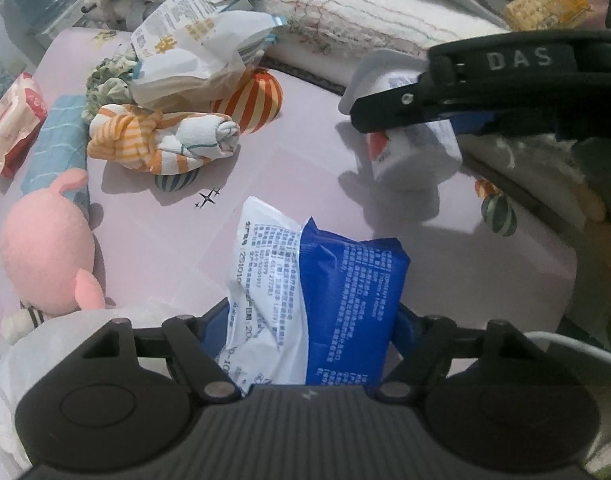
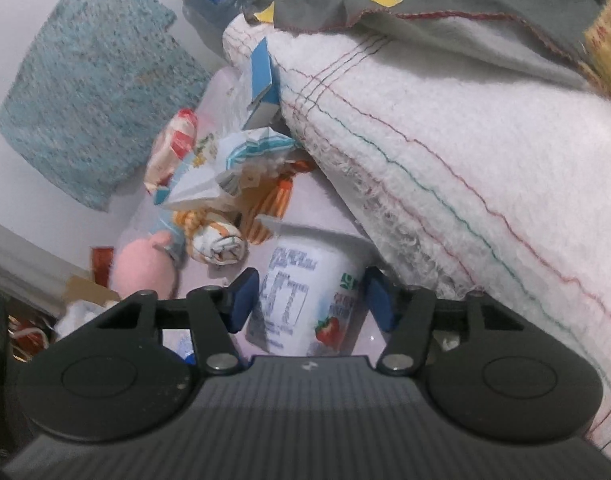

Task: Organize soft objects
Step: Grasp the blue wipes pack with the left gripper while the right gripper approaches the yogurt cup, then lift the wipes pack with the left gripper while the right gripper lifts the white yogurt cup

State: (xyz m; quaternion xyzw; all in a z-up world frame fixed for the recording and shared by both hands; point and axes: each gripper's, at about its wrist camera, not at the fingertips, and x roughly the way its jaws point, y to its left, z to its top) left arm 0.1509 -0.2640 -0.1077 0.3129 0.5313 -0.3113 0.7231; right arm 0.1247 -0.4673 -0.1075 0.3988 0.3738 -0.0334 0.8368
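Note:
A soft tissue pack [image 1: 345, 280], half white and half blue with printed text, stands between the blue pads of my left gripper [image 1: 311, 320], which is shut on it just above the pink printed sheet [image 1: 297, 148]. My right gripper [image 2: 311, 300] is shut on a white strawberry yogurt cup [image 2: 305, 280]. In the left wrist view the same cup [image 1: 417, 152] hangs tilted above the sheet at the right, casting a shadow beneath it, with the right gripper's [image 1: 389, 116] black finger across it.
On the sheet's left lie a pink plush [image 1: 45, 248], a rolled orange-striped cloth [image 1: 157, 140], a light blue towel [image 1: 59, 144], a red-and-white pack [image 1: 13, 124] and crumpled white bags [image 1: 193, 56]. A thick white blanket [image 2: 465, 160] borders the far side.

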